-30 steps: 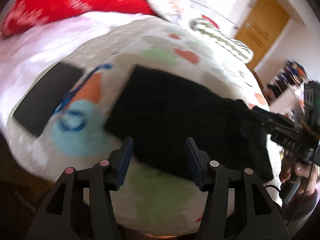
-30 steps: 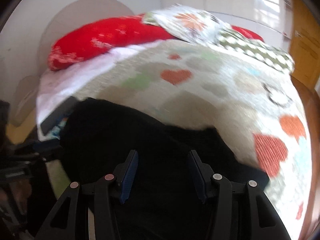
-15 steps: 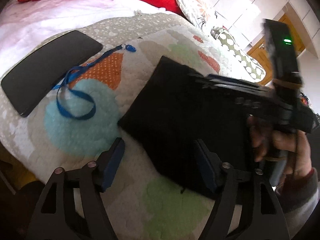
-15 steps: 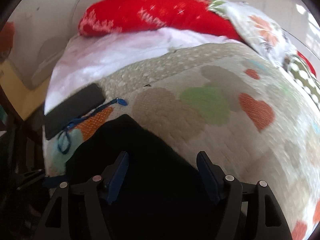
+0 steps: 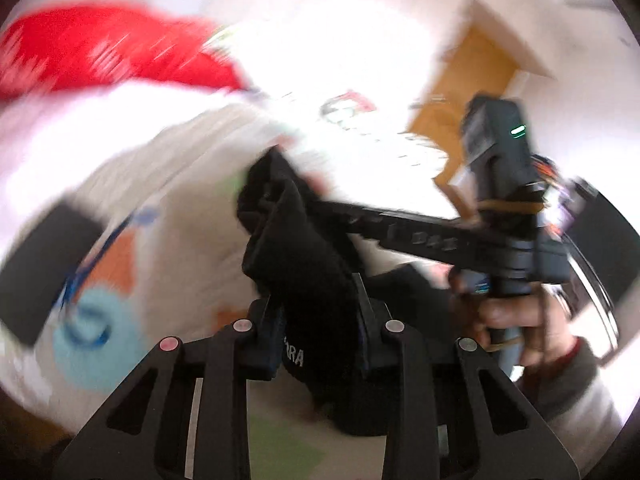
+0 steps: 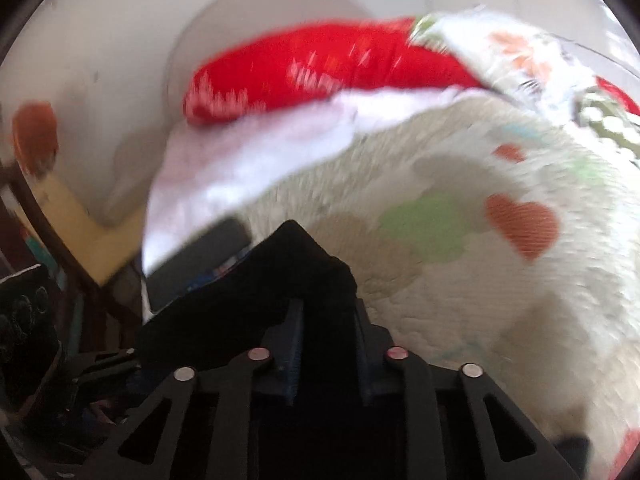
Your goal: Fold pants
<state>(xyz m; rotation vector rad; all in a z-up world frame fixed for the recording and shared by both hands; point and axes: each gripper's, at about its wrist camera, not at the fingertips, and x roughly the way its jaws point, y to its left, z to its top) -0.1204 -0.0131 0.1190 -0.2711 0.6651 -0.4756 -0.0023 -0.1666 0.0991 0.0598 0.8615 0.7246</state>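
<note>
The black pants (image 5: 298, 248) are lifted off the bed in a bunched bundle. My left gripper (image 5: 318, 308) is shut on the near part of the pants, with the cloth rising between its fingers. My right gripper (image 6: 326, 320) is shut on the pants (image 6: 280, 292) too. In the left wrist view the right gripper (image 5: 400, 232) reaches in from the right, and its tip is buried in the top of the bundle. A white label shows on the cloth near the left fingers.
The quilt (image 6: 460, 280) with hearts covers the bed. A black tablet (image 5: 40, 268) and a blue lanyard (image 5: 84, 272) lie at the left. A red pillow (image 6: 320, 72) and patterned pillows are at the head. A wooden door (image 5: 468, 92) is behind.
Both grippers have closed on the folded pants and lifted them off the quilt. The pants were lying flat half a second ago and are now bunched in the air.
</note>
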